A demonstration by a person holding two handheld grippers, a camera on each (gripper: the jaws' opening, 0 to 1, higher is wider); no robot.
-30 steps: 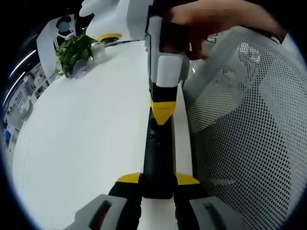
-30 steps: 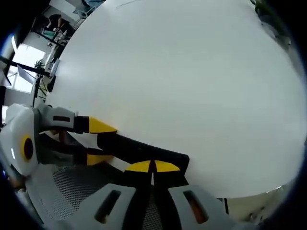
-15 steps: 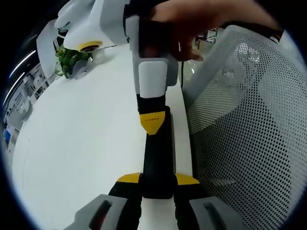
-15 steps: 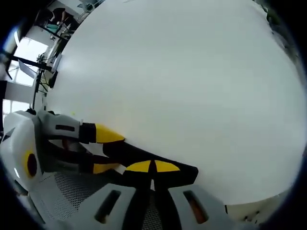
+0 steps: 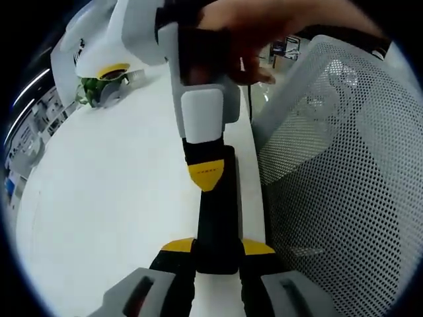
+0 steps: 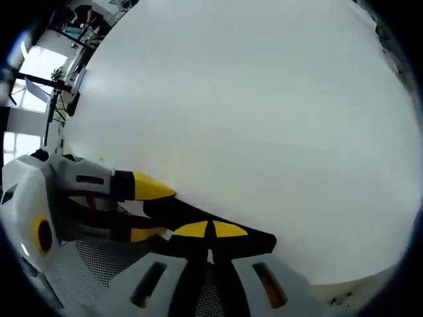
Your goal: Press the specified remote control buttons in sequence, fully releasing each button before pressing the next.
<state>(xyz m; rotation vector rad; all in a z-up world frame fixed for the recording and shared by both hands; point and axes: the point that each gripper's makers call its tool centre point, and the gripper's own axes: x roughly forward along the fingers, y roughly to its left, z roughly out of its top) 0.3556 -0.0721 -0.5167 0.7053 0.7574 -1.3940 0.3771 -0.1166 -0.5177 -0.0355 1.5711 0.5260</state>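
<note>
Table (image 5: 119, 198): white top; takes up most of the right gripper view (image 6: 264, 119); its near edge runs just beside the chair.
Chair (image 5: 344, 185): white perforated mesh back, right half of the left gripper view, standing against the table edge; the same mesh shows under the grippers in the right gripper view (image 6: 99, 277).
Right gripper (image 5: 206, 179): enters the left gripper view from above, white body held by a hand (image 5: 264, 26). Yellow tips pressed together, nothing between them. The closed tips sit on the upper face of the remote control, at about mid-length. In its own view (image 6: 210, 230) the tips meet on the dark body.
Left gripper (image 5: 218, 247): jaws pinching the near end of the remote control, one yellow pad on each side. In the right gripper view it enters from the left (image 6: 145, 208), clamped on the same end.
Remote control (image 5: 218, 218): black, slim, long; lies along the table's near edge, held at one end; also visible in the right gripper view (image 6: 198, 214). Buttons cannot be made out.
Potted plant (image 5: 99, 89): green leaves, far side of the table, partly behind the right gripper's body.
</note>
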